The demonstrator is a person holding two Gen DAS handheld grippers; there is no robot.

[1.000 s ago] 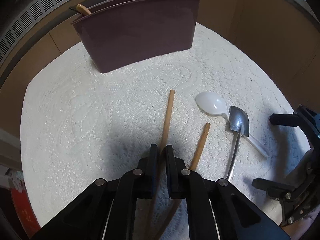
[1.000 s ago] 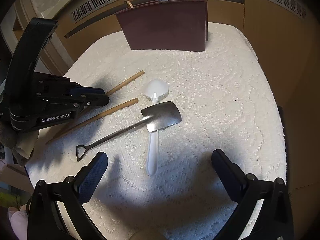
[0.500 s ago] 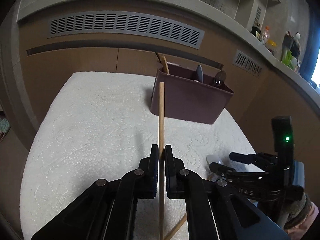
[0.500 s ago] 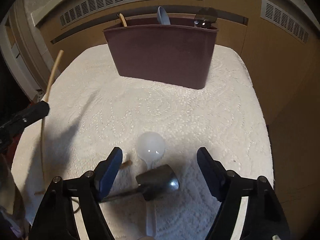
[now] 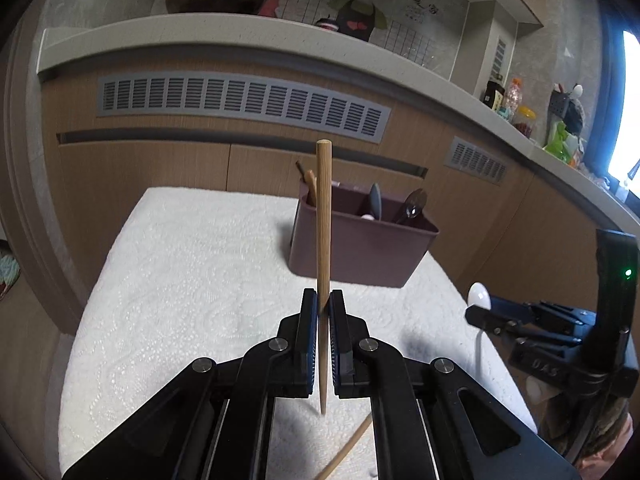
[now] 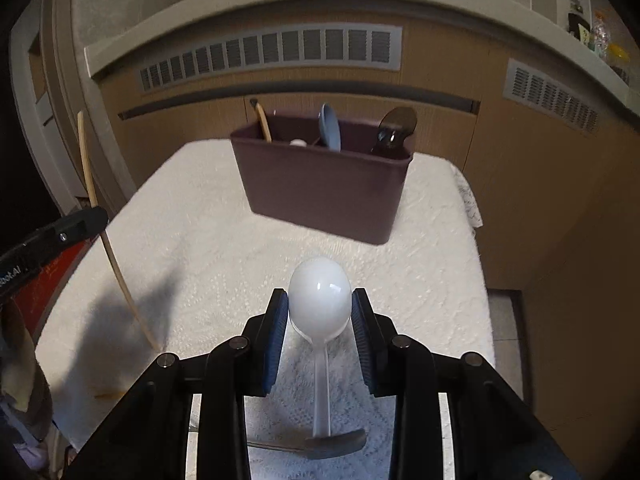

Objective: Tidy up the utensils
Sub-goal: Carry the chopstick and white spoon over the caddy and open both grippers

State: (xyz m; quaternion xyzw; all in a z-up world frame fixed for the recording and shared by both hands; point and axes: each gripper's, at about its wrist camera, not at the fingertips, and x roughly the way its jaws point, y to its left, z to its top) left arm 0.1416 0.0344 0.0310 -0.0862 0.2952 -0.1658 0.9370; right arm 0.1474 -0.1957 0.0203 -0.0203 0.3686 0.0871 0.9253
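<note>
Lettering "DAS" on right claw; "oot.AI" on left claw

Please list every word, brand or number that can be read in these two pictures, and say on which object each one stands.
"DAS": embossed on the right gripper body, left wrist view.
"oot.AI": white print, cut off by the picture edge, on the left gripper body, right wrist view.
Characters on the wall poster: too blurred to read.
Labels on the counter bottles: too small to read.

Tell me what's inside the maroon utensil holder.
Utensil holder: wooden stick, blue spoon, dark metal spoon, something small and white. Its walls hide their lower ends.
</note>
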